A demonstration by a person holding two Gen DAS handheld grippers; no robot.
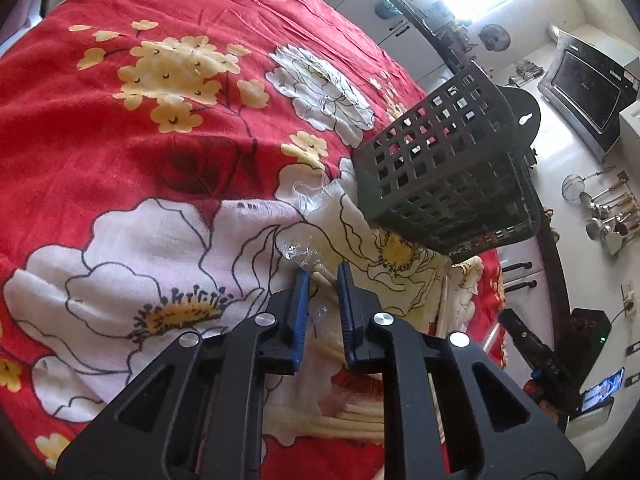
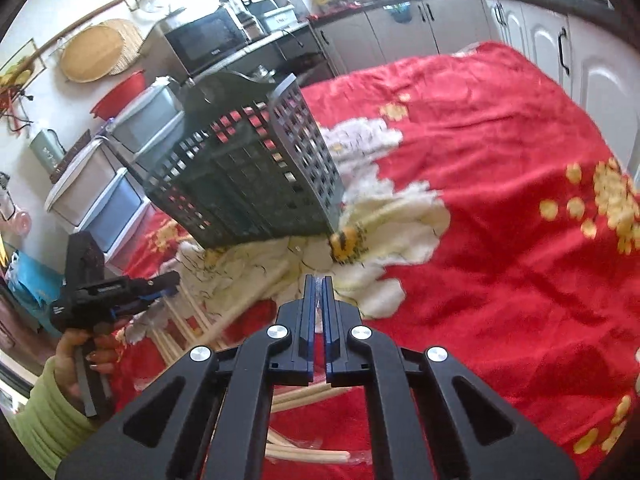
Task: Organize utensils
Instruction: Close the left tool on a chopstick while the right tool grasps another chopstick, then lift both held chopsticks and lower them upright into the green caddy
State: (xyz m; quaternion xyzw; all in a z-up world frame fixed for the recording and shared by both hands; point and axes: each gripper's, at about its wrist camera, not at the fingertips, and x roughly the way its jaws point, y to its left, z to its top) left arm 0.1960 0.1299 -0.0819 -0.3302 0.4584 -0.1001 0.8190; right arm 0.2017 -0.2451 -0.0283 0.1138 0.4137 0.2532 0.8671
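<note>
A dark perforated utensil basket (image 1: pixel 448 168) stands on the red floral cloth, also in the right wrist view (image 2: pixel 248 172). Pale wooden chopsticks (image 2: pixel 240 304) lie on the cloth in front of it, some in clear plastic wrap. My left gripper (image 1: pixel 323 280) is narrowly parted around a chopstick tip (image 1: pixel 320 278) with crinkled clear wrap beside it; it also shows from the right wrist view (image 2: pixel 168 284). My right gripper (image 2: pixel 317 280) is shut on a thin clear plastic wrapper (image 2: pixel 318 308), with more chopsticks (image 2: pixel 304 454) beneath it.
The red floral cloth (image 1: pixel 160 160) covers the table. Kitchen cabinets (image 2: pixel 420 28), a microwave (image 2: pixel 204 40) and storage bins (image 2: pixel 120 152) stand beyond the table edge. Hanging ladles (image 1: pixel 608 208) are on the wall.
</note>
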